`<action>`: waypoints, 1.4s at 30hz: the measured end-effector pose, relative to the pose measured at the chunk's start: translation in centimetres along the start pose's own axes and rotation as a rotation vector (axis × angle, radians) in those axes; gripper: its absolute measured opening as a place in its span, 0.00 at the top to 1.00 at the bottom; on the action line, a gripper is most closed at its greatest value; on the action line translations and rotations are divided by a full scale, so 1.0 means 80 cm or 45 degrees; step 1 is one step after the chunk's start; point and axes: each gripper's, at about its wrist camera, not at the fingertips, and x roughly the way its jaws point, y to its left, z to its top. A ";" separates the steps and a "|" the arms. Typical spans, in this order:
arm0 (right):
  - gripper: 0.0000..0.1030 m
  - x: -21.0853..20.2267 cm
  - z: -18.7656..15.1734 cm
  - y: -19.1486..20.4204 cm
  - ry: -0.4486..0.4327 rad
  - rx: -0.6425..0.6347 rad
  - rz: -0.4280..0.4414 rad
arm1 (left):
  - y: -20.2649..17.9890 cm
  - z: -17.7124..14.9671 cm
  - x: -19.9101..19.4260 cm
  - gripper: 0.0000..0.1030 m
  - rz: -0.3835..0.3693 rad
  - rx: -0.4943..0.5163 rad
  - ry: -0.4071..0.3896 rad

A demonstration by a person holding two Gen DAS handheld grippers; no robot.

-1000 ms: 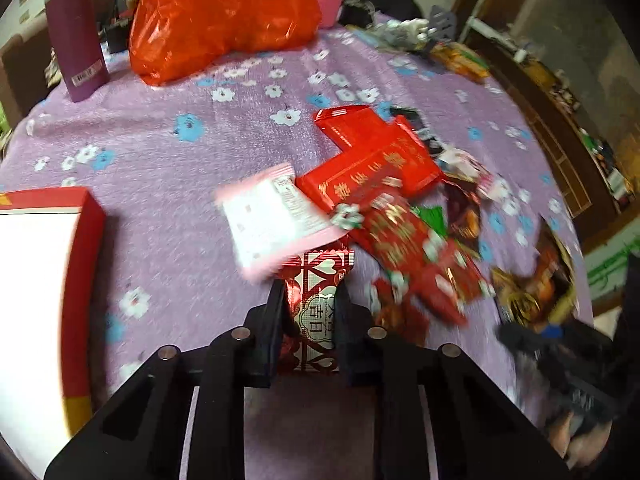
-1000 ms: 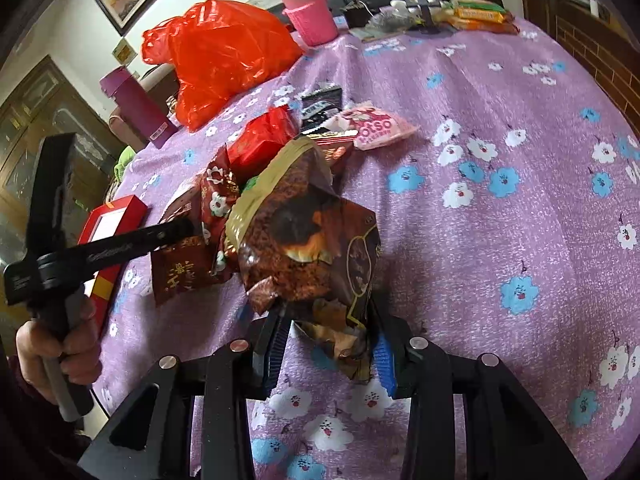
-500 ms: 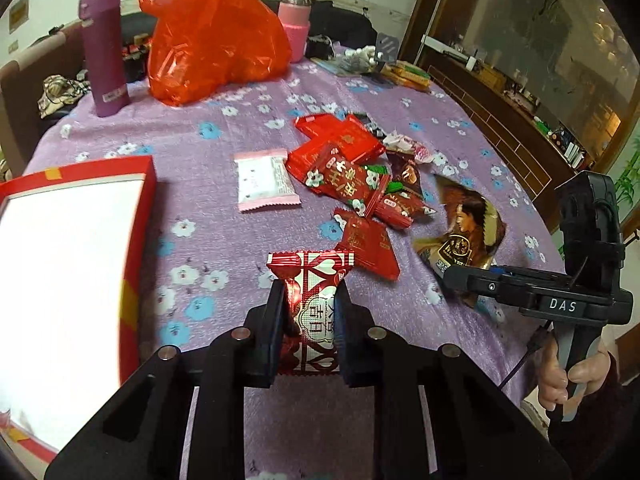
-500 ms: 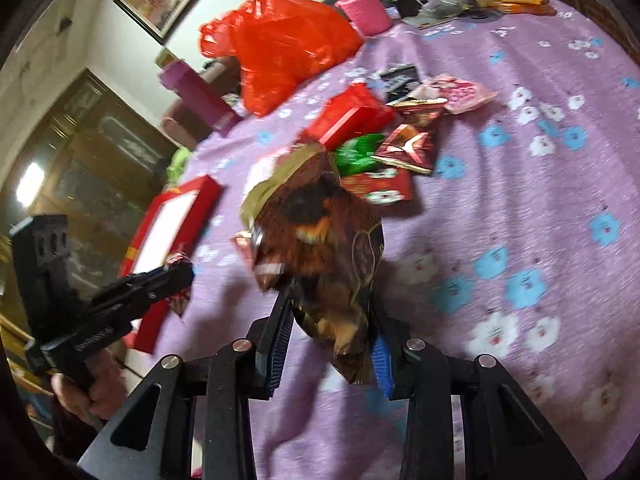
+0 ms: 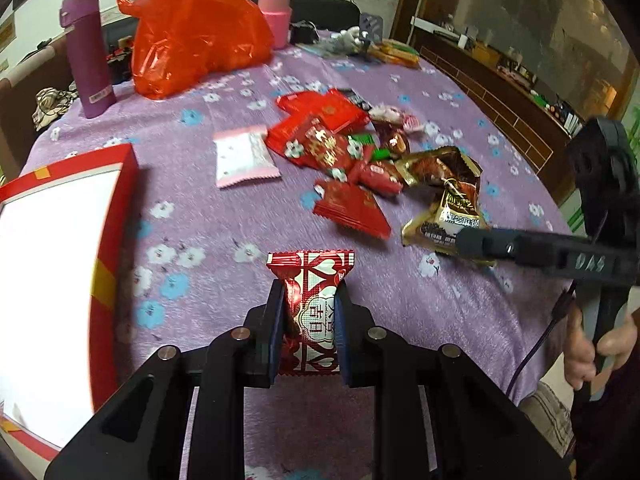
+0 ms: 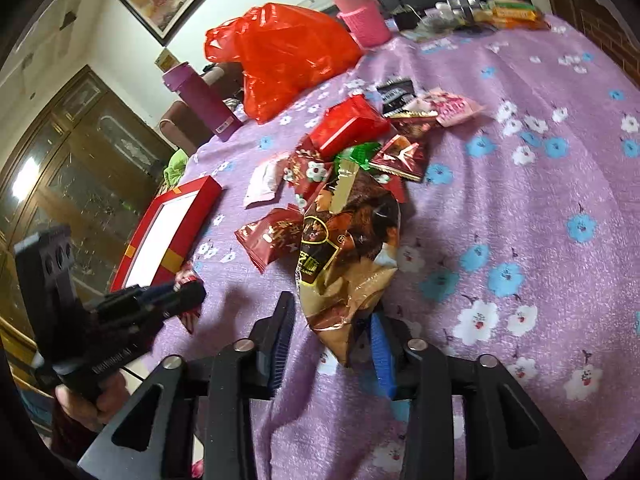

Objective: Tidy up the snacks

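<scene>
My left gripper (image 5: 310, 312) is shut on a red-and-white heart-patterned candy packet (image 5: 312, 300), held above the purple cloth. My right gripper (image 6: 332, 336) has its jaws parted around a brown-and-gold snack bag (image 6: 352, 248); the bag sits loosely between the pads, and it also shows in the left wrist view (image 5: 444, 200). A pile of red snack packets (image 5: 332, 140) lies mid-table, with a pink-white packet (image 5: 244, 156) to its left. A red box with white inside (image 5: 52, 264) stands at the left; it also shows in the right wrist view (image 6: 168, 232).
A red plastic bag (image 5: 192, 32), a purple flask (image 5: 88, 56) and a pink flask (image 5: 274, 12) stand at the table's far side. More packets and clutter (image 5: 372, 44) lie at the far right. The table edge drops off on the right.
The right gripper's jaws have spread apart, loosening their hold on the brown bag. Both grippers have pulled back from the pile, the left still holding its packet.
</scene>
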 end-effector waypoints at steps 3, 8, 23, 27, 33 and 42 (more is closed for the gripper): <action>0.36 0.005 0.008 -0.011 0.019 0.056 -0.028 | -0.003 -0.005 0.009 0.81 0.005 -0.006 0.035; 0.33 0.015 0.022 -0.037 0.003 0.236 0.060 | -0.005 -0.012 0.019 0.77 0.033 -0.002 0.070; 0.70 -0.006 0.000 -0.030 -0.056 0.231 0.144 | -0.004 -0.024 0.008 0.79 0.017 0.006 0.033; 0.70 -0.040 -0.011 -0.044 -0.138 0.256 0.202 | -0.013 -0.021 -0.001 0.79 0.016 0.043 0.002; 0.70 -0.081 -0.023 -0.077 -0.241 0.337 0.228 | -0.039 -0.003 -0.016 0.79 0.028 0.107 -0.068; 0.63 -0.060 0.037 -0.072 -0.285 0.444 0.267 | -0.053 0.072 0.033 0.76 0.311 0.070 -0.050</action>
